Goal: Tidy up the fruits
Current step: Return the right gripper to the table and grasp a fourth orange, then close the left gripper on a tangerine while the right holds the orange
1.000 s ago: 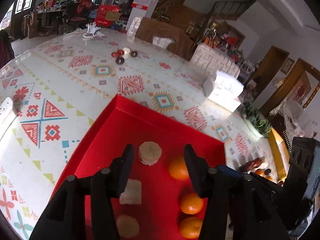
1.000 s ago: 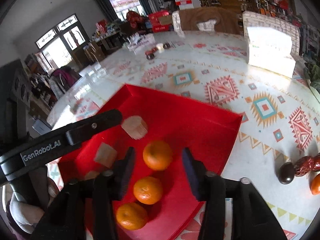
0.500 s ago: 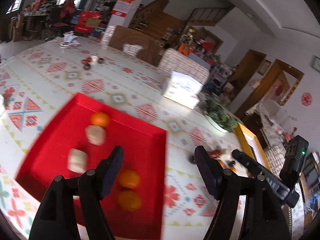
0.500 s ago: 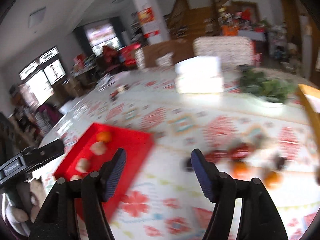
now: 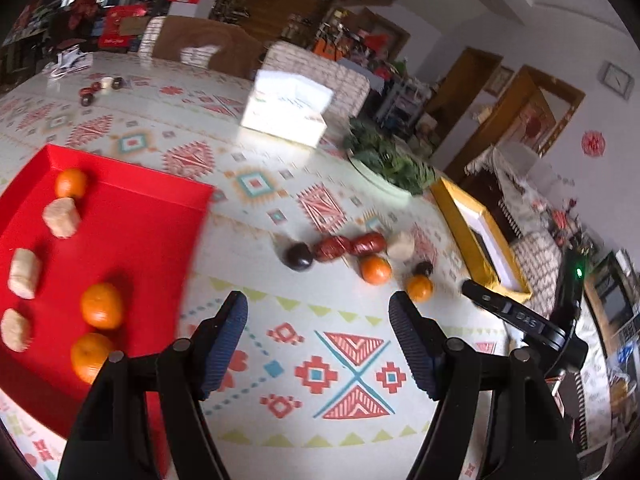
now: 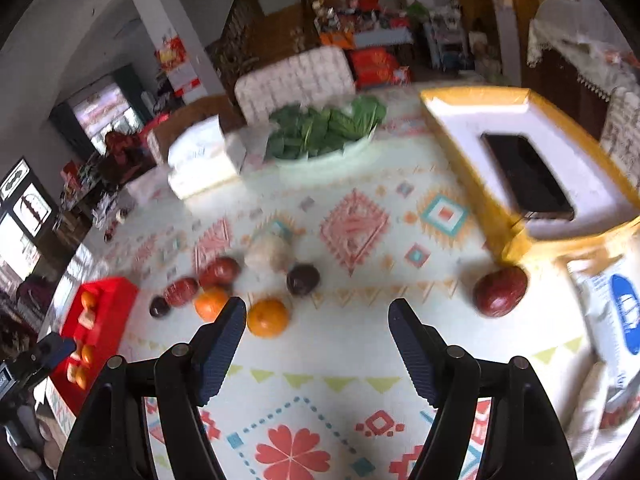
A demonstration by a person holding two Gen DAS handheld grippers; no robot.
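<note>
A red tray (image 5: 140, 220) at the left holds three oranges and three beige cakes. To its right, loose on the patterned cloth, lie a dark plum (image 5: 298, 256), two red dates (image 5: 332, 247) and two oranges (image 5: 375, 269). My left gripper (image 5: 318, 320) hovers open and empty just short of them. The jaws of my right gripper (image 6: 316, 320) are opening with nothing between them. An orange (image 6: 267, 317) lies by its left finger, a dark plum (image 6: 303, 279) sits just beyond, and a big red fruit (image 6: 499, 290) lies off to the right.
A yellow box (image 6: 532, 160) with a black phone in it stands at the far right. A bowl of greens (image 6: 324, 132) and a white tissue box (image 6: 200, 160) sit behind the fruit. A white bag (image 6: 616, 312) lies at the right edge.
Both grippers have swung right, from over the red tray to the loose fruit on the cloth. Both sets of jaws stand wider than before.
</note>
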